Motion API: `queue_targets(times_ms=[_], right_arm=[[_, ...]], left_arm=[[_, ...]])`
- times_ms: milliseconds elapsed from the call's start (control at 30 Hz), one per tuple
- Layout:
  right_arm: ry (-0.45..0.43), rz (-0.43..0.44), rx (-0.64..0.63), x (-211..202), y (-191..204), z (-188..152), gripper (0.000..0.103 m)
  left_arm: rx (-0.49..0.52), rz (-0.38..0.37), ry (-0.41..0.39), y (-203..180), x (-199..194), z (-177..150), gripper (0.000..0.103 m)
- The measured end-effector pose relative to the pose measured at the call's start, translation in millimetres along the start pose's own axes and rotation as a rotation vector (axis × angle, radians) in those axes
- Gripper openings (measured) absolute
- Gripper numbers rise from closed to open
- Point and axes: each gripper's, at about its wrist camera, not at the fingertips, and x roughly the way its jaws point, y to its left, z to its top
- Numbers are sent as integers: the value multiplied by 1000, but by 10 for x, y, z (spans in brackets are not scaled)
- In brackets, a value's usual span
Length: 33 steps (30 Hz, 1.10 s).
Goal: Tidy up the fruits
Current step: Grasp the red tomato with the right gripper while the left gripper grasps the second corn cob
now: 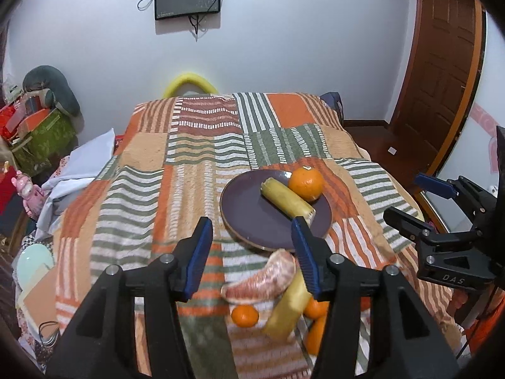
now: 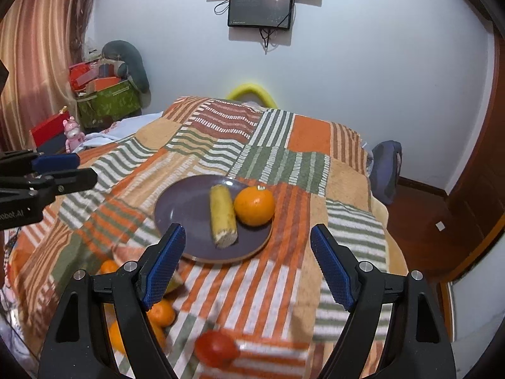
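A bed covered by a patchwork striped blanket carried everything. A dark purple plate sat on it, with a grapefruit segment, a banana piece, small oranges and a red fruit lying loose on the near blanket.

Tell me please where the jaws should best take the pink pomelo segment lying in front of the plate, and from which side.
Grip the pomelo segment across its thick middle, coming from above with the left gripper, whose open jaws already straddle it. It is a curved crescent lying flat on the blanket; the banana piece crowds its right end, so avoid that side.
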Motion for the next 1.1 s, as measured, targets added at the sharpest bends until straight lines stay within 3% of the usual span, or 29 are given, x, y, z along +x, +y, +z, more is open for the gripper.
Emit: queue_targets(times_ms=[167,400,933,1100], right_arm=[[7,-7,2,-143,53,-146,79],[52,-16,2,-224,153,-440,82],[235,24,55,176,113,-1066,82],[255,41,67,278,104,-1135,81]], left_arm=[[-3,1,-2,-20,-229,-181,61],[13,5,55,-72,-191,-473,65],[-5,-98,260,-239,608,-790,65],[9,-127,291,-303,810,-781,57]])
